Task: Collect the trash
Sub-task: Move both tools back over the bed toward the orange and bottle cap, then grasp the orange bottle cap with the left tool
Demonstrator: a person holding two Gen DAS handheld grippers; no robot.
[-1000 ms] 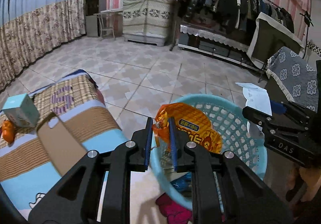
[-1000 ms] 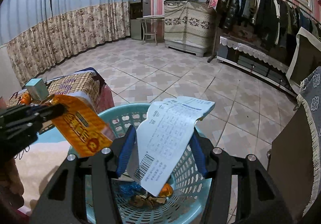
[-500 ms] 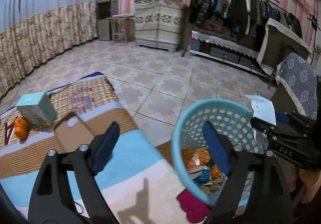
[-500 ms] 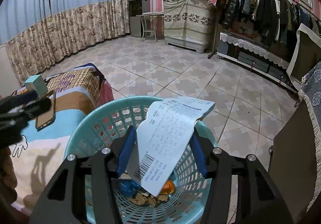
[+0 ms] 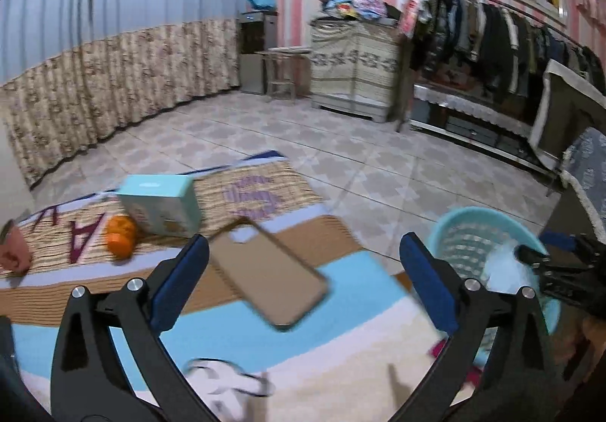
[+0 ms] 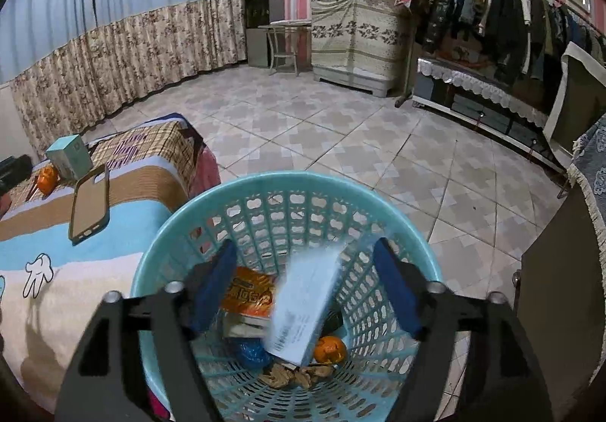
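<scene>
A light blue plastic basket stands on the floor beside the bed; it also shows in the left wrist view. My right gripper is open over it, and a white paper receipt is blurred, falling free inside it. An orange snack wrapper, orange peel and other scraps lie at the bottom. My left gripper is open and empty above the bed, over a brown phone case. An orange fruit and a teal box lie farther back.
The bed has a striped blanket. A pinkish object sits at its far left edge. Tiled floor stretches behind. A dark cabinet stands right of the basket. A clothes rack lines the back wall.
My left gripper opened, dropped the orange wrapper into the basket, and swung left over the bed. My right gripper has opened and the receipt is dropping into the basket.
</scene>
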